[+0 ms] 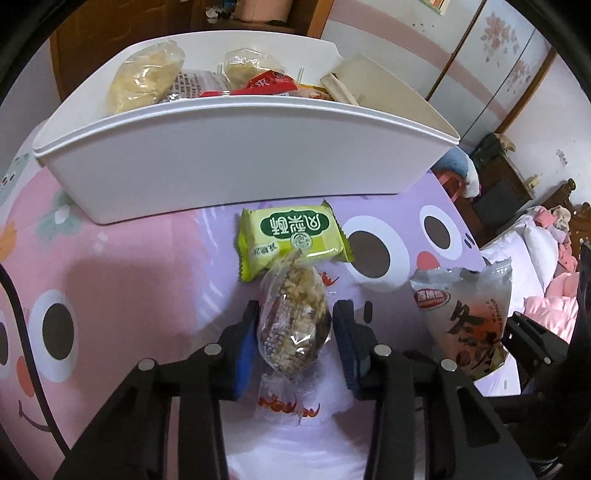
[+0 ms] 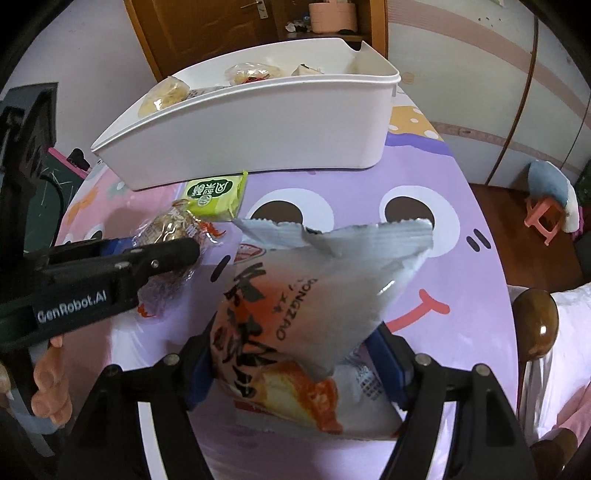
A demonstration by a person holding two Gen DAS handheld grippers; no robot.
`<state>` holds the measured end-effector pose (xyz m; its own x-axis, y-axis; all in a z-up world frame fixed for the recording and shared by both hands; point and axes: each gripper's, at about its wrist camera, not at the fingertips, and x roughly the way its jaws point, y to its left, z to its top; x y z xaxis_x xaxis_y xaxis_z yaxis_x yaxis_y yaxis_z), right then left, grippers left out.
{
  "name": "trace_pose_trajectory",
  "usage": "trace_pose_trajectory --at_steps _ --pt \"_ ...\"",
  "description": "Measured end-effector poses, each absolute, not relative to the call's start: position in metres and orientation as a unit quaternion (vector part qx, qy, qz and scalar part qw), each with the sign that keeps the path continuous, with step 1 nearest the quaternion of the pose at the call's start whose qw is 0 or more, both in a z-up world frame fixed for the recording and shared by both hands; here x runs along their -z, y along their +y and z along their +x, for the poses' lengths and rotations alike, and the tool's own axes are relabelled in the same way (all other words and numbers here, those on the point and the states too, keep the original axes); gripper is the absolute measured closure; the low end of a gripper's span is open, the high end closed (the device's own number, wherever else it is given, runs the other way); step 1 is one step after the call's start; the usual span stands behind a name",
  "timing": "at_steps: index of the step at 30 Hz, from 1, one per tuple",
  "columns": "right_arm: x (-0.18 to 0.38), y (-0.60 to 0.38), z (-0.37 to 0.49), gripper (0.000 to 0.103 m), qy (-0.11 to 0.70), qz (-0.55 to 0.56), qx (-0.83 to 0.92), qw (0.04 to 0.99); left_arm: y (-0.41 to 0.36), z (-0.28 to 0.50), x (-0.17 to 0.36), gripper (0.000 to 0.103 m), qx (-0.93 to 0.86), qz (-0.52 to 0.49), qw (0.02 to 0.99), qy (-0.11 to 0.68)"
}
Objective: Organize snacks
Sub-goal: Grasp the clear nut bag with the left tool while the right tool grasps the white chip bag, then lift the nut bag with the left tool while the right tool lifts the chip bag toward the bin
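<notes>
My left gripper (image 1: 294,321) is shut on a clear-wrapped nut snack bar (image 1: 293,317), held just above the table; it also shows in the right wrist view (image 2: 173,229). A green snack packet (image 1: 291,238) lies on the table just beyond it, in front of the white bin (image 1: 229,162). My right gripper (image 2: 295,354) is shut on a grey and orange snack bag (image 2: 314,302), held up; the bag shows at the right of the left wrist view (image 1: 469,317). The bin (image 2: 258,125) holds several wrapped snacks (image 1: 144,79).
The round table has a pink and purple cartoon cloth (image 2: 424,266). A wooden chair knob (image 2: 535,325) stands at the table's right edge. A pink stool (image 2: 546,214) sits on the floor at right. A wooden door (image 2: 207,26) is behind the bin.
</notes>
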<state>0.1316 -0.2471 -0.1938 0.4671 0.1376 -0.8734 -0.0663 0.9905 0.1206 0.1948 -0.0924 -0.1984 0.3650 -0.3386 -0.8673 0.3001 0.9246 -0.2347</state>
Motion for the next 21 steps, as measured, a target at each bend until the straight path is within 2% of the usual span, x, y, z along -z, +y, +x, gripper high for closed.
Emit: trace_pose_trajectory --at_steps 14,21 --pt "0.194 -0.232 0.121 0.034 0.525 0.039 -0.066 0.848 -0.066 0.149 0.180 0.067 0.185 0.007 0.835 0.518" --pt "0.175 -0.217 0.101 0.034 0.514 0.038 -0.078 0.853 -0.052 0.132 0.152 0.067 0.185 -0.003 0.850 0.494"
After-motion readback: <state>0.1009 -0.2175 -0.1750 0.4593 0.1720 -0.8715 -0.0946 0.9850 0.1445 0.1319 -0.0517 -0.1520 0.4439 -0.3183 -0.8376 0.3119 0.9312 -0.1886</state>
